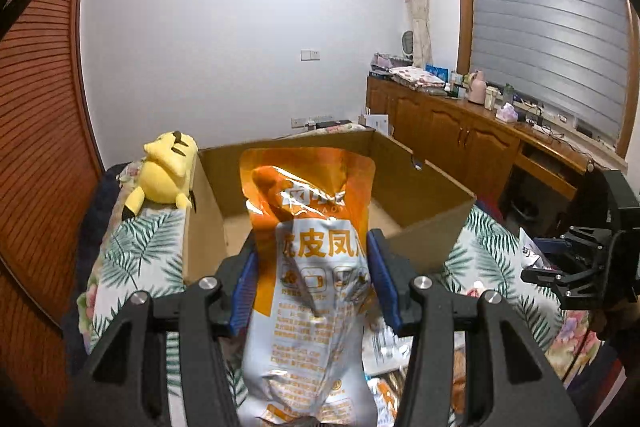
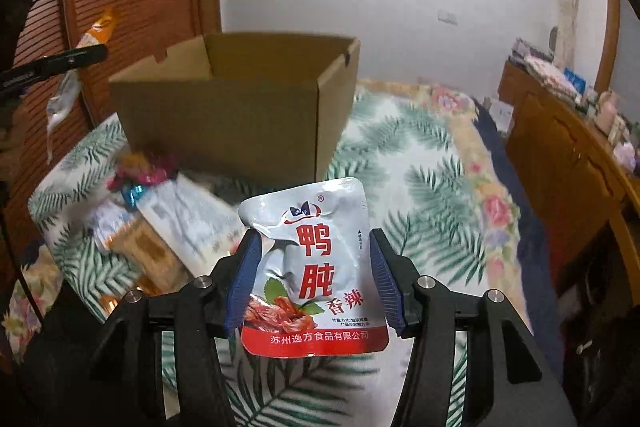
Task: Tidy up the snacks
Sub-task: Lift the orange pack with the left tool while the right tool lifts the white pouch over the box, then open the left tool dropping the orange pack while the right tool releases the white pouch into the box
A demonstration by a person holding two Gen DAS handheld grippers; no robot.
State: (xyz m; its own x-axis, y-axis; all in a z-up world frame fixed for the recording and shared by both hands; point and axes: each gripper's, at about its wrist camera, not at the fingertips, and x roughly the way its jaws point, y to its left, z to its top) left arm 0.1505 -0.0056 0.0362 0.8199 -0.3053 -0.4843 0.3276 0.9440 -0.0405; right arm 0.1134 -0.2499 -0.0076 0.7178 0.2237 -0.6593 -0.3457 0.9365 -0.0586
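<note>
My left gripper is shut on an orange and white snack bag and holds it upright in front of the open cardboard box. My right gripper is shut on a silver and red duck snack pouch and holds it above the bed, short of the same box. In the right wrist view the left gripper shows at the far left with the orange bag. In the left wrist view the right gripper shows at the right edge.
The box stands on a leaf-print bedspread. Several loose snack packets lie on the bed in front of the box. A yellow plush toy sits left of the box. A wooden cabinet runs along the right wall.
</note>
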